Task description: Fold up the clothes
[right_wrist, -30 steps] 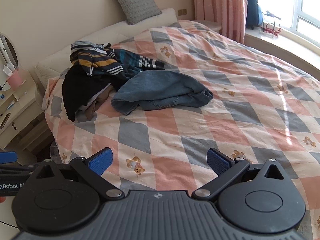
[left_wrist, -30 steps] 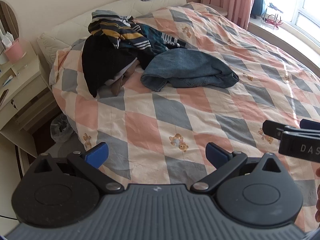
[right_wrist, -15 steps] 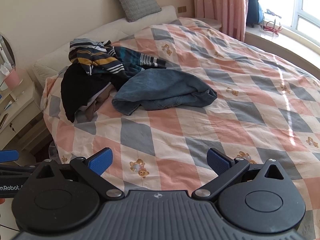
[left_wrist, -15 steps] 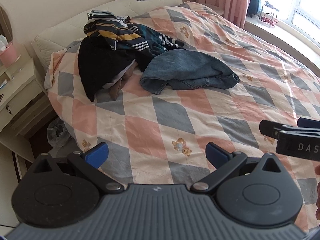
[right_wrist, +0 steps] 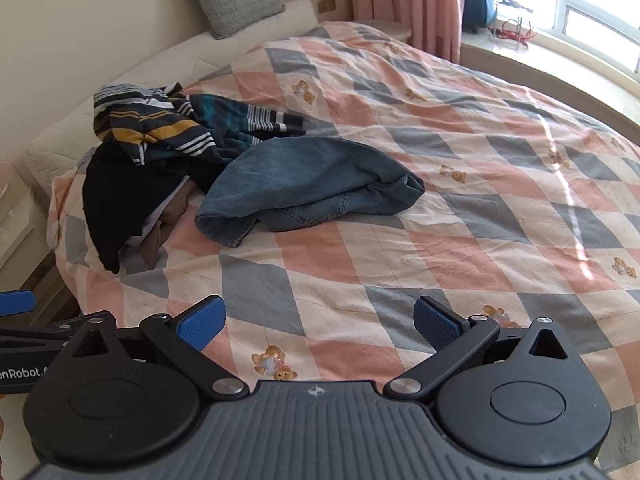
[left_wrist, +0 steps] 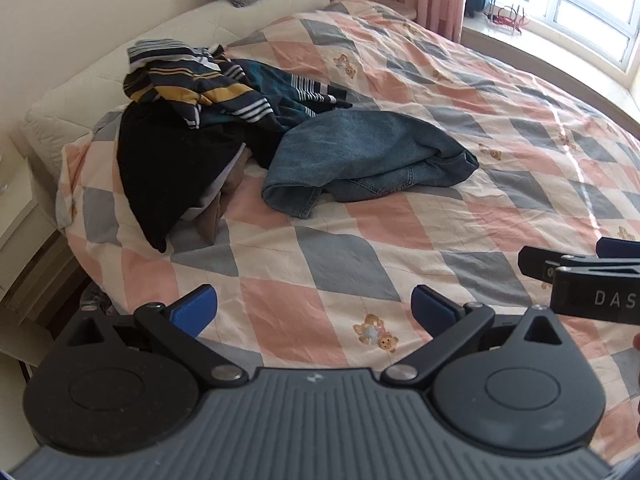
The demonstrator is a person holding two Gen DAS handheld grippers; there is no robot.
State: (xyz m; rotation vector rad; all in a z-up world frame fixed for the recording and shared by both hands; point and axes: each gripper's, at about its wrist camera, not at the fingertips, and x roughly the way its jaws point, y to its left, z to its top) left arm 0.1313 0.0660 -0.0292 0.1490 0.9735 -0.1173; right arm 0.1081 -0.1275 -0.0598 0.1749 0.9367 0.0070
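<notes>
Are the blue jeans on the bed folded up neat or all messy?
Messy, not folded. The jeans lie in a crumpled heap on the bedspread, one open leg end sticking out toward the camera.

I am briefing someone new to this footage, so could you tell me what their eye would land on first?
Probably the heap of unfolded clothes near the head of the checked bedspread: crumpled blue jeans in front, a striped top piled behind, and a black garment drooping toward the bed's left edge. In the foreground, the left gripper and right gripper both hover open and empty.
</notes>
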